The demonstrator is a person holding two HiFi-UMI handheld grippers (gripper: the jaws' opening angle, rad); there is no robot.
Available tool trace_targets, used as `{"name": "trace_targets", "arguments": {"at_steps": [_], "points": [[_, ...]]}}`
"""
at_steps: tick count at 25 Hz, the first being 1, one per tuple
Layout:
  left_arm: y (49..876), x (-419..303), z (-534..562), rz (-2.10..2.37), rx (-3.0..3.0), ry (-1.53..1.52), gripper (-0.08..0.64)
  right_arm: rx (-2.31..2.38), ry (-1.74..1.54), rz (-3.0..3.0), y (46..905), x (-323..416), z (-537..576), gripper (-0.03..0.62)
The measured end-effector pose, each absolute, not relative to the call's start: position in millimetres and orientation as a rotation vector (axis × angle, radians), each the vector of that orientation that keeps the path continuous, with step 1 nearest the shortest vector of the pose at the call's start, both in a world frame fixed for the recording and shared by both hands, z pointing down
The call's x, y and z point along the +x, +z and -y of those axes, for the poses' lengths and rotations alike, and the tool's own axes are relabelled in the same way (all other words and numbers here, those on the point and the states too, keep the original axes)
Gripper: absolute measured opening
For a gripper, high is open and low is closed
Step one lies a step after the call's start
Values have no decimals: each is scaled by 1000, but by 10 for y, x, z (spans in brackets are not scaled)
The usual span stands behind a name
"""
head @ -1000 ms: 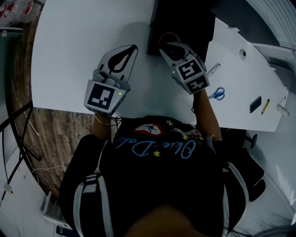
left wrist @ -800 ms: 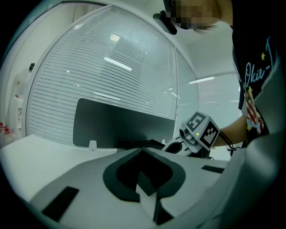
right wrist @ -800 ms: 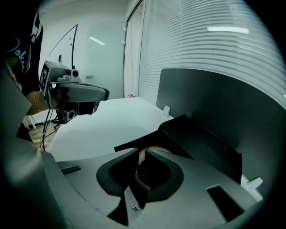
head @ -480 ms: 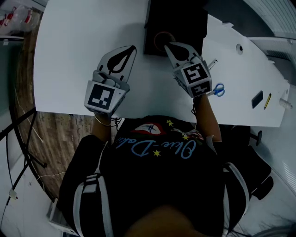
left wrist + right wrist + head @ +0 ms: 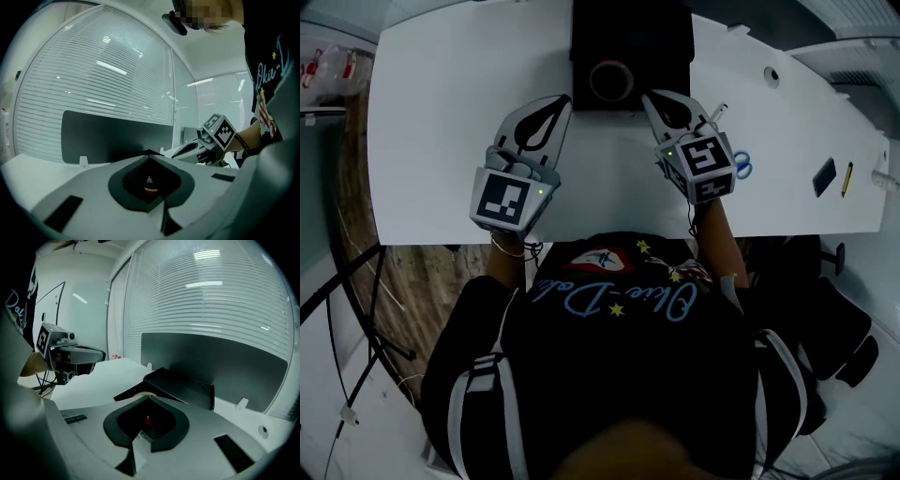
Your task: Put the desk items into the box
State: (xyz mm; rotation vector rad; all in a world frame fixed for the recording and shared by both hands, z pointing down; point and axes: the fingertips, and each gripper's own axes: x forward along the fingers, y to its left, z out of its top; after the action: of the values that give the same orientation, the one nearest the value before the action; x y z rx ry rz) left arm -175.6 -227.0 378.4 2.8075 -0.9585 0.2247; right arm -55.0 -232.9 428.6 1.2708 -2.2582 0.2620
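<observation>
Leaves the tape roll (image 5: pixel 610 81) lying flat in the box (image 5: pixel 675 37), close to its front wall. Draws the right gripper (image 5: pixel 652 96) back off the box to hover just in front of it, jaws pressed together on nothing, after standing apart over the roll a second ago. Keeps the left gripper (image 5: pixel 562 99) near the box's other front corner, likewise closed and empty, barely shifted. Counts as one item stowed, judging by that. Still leaves a pen (image 5: pixel 718 113) and scissors (image 5: pixel 743 167) on the desk (image 5: pixel 441 112) just right of the right gripper, plus a small black thing (image 5: pixel 824 176) and a pencil (image 5: pixel 847 178) well off toward the right edge. Points to the pen as the likely next pick, being nearest; calls for reopening the right jaws first.
</observation>
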Motion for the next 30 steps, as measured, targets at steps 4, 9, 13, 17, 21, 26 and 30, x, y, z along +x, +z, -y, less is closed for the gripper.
{"name": "trace_targets", "arguments": {"at_steps": [4,9,13,17,21,26,30], "points": [[3773,-1619,2255,902,2829,217,-3,1378,285,2242,4229,-363,2282,5],[3762,-1472,2239,825,2858,203,-3,1462,314,2165,4235,-104,2125,5],[3732,-1381,2218,772,2872,205,-3,1566,341,2143,4144,42,2050,5],[3757,-1231,2189,726,2880,215,-3,1700,363,2117,4106,294,1974,5],[3767,-1100,2157,689,2885,213,-3,1822,402,2040,4163,612,1893,5],[3795,-965,2104,642,2898,228,-3,1932,505,1961,4343,914,1805,6],[3811,-894,2069,617,2900,241,-3,2027,576,1892,4474,1077,1753,11]]}}
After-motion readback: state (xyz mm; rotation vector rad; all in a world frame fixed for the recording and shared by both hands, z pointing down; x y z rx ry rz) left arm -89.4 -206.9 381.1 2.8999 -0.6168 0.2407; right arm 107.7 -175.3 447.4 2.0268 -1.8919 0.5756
